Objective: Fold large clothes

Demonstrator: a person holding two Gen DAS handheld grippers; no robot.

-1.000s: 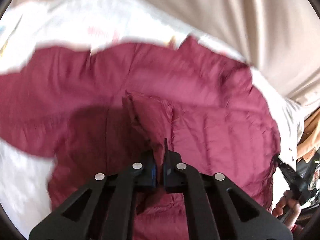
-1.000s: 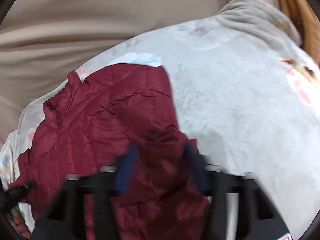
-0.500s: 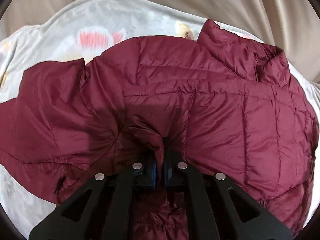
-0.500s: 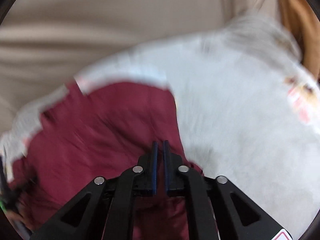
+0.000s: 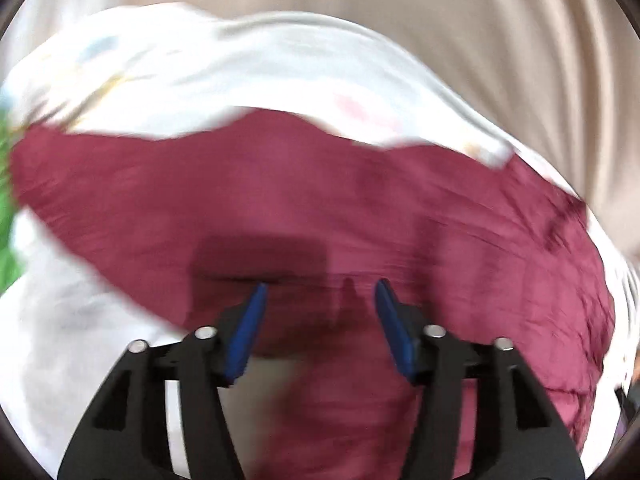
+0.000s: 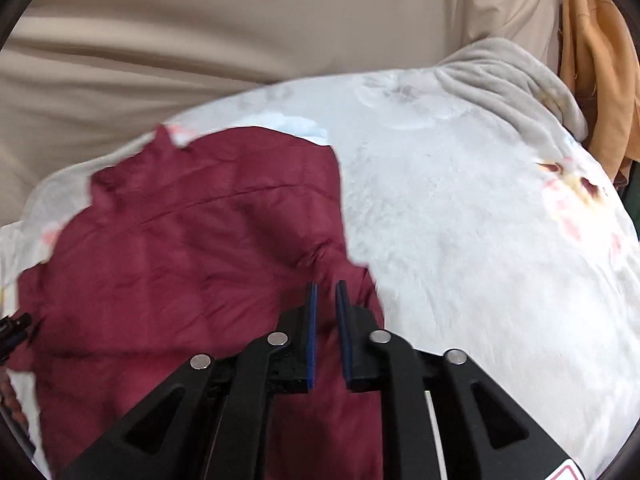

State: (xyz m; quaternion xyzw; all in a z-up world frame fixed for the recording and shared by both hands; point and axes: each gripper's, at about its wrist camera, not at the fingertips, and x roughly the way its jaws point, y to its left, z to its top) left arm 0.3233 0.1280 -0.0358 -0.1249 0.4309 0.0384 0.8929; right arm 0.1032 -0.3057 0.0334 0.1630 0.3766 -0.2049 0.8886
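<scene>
The maroon puffer jacket (image 6: 192, 256) lies spread on the pale blanket (image 6: 480, 220) with at most a first fold laid in; judging by its breadth, most of the folding is left. The left gripper (image 5: 320, 308) has its jaws opening, spread wide with nothing pinched, the jacket just beyond and beneath them. The right gripper (image 6: 325, 296) has its jaws slightly parted above the jacket's near right edge; whether cloth is caught there cannot be told

Left gripper (image 5: 320, 292) angled down, jaws opening, nothing pinched; right gripper (image 6: 326, 292) narrow gap.
</scene>
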